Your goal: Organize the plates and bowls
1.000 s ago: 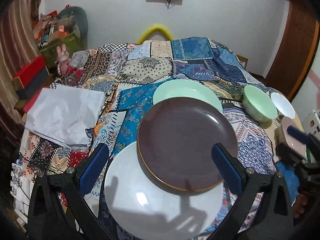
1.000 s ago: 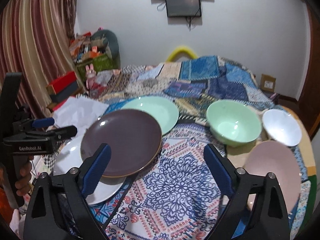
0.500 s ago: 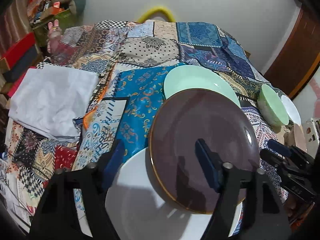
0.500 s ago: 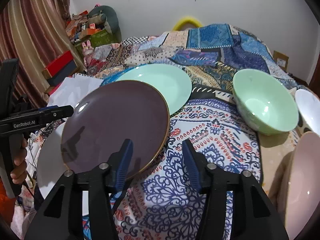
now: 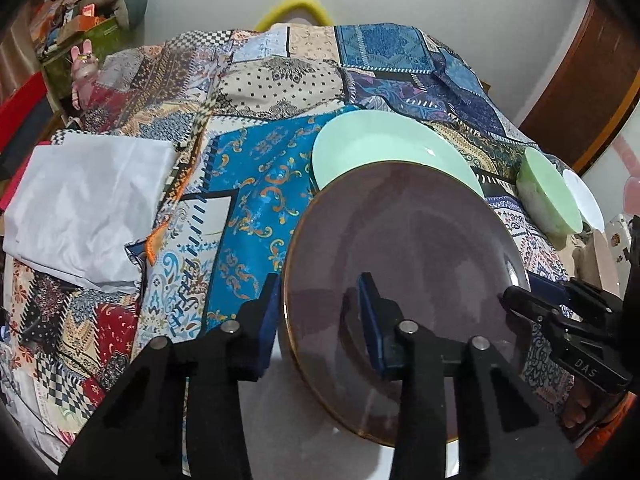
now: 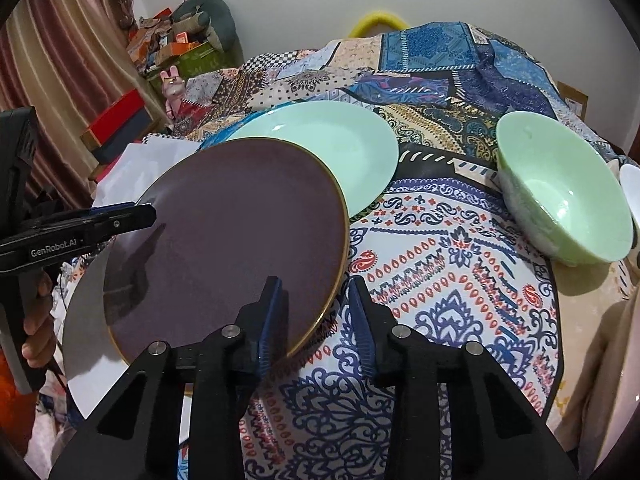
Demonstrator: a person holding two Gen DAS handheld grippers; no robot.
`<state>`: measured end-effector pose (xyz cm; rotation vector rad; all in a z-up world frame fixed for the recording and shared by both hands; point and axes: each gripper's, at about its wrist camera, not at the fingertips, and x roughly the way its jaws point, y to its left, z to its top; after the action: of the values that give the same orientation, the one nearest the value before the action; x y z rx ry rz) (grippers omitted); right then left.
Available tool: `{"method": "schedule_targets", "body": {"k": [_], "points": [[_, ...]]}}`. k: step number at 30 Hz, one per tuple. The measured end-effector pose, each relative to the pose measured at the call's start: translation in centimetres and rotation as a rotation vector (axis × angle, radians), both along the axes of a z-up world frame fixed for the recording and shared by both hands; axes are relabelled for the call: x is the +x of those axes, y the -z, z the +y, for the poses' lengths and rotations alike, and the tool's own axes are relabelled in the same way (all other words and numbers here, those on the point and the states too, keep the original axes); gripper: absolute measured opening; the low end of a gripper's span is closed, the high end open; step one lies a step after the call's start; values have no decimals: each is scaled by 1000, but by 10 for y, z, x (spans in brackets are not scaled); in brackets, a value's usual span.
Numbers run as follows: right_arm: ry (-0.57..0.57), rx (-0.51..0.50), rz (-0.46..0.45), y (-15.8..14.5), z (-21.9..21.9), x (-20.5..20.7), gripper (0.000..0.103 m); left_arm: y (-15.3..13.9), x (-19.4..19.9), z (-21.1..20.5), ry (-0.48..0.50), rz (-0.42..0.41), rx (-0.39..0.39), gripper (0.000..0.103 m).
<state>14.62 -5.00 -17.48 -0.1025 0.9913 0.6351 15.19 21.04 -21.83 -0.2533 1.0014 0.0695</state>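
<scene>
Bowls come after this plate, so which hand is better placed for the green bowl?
Right: the green bowl lies close beside the right gripper, whose jaws have just been closing astride the rim of the purple plate.

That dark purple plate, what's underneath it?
The purple plate rests on a white plate and overlaps the near edge of the mint green plate. Whatever lies beneath its middle is covered.

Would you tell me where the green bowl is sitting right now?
In the right wrist view the green bowl sits on the patterned cloth at the right, beyond the mint plate and beside a white bowl at the frame's edge.
</scene>
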Motion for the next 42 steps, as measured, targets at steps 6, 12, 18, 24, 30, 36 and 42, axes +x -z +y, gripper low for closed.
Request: {"method": "schedule_targets", "body": {"k": [6, 12, 18, 24, 30, 36, 42], "points": [[-2, 10, 13, 2, 3, 4, 27, 5, 2, 4, 0, 10, -12, 29], [0, 25, 33, 4, 3, 8, 27, 8, 4, 9, 13, 17, -40, 28], [-3, 33, 35, 4, 3, 7, 27, 6, 5, 6, 18, 25, -24, 28], [12, 53, 44, 3, -3, 6, 25, 2, 2, -4, 19, 29, 23, 28], [26, 55, 45, 0, -12, 3, 25, 2, -1, -13, 34, 35, 17, 28], [47, 68, 45, -4, -25, 1, 24, 2, -4, -25, 49, 40, -6, 28], [66, 71, 44, -6, -39, -4, 24, -4, -9, -39, 64, 29, -19, 28]]}}
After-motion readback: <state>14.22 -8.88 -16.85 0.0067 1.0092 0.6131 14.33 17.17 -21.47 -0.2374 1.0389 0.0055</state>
